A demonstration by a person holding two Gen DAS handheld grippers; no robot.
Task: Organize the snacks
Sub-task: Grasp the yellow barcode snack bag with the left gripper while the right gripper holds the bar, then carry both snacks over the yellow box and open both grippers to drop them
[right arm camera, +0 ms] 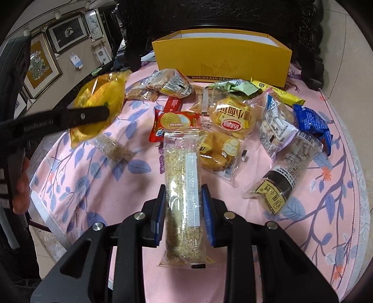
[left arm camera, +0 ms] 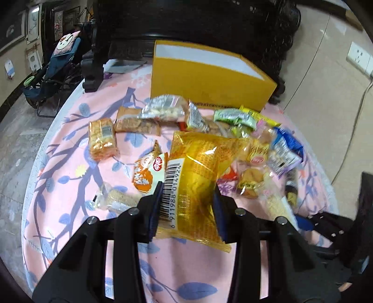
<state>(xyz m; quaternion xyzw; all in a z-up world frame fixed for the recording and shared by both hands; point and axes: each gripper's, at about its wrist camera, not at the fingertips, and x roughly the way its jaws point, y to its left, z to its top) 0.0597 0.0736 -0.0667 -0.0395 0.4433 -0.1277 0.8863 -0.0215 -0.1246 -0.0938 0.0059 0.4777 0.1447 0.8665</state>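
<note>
My left gripper (left arm camera: 187, 188) is shut on a yellow snack packet (left arm camera: 198, 177) with a barcode and holds it above the table; the packet also shows at the left of the right wrist view (right arm camera: 100, 102). My right gripper (right arm camera: 184, 193) is shut on a long clear packet of grain bar (right arm camera: 183, 191) held above the cloth. An open yellow box (left arm camera: 205, 79) stands at the back of the table, also in the right wrist view (right arm camera: 221, 58). Several loose snack packets lie in front of it.
A pink floral cloth (right arm camera: 326, 186) covers the round table. A second grain bar (left arm camera: 116, 200) and an orange cracker pack (left arm camera: 102, 138) lie at the left. A dark carved chair (left arm camera: 209, 21) stands behind the box. A wall socket (left arm camera: 359, 58) is at the right.
</note>
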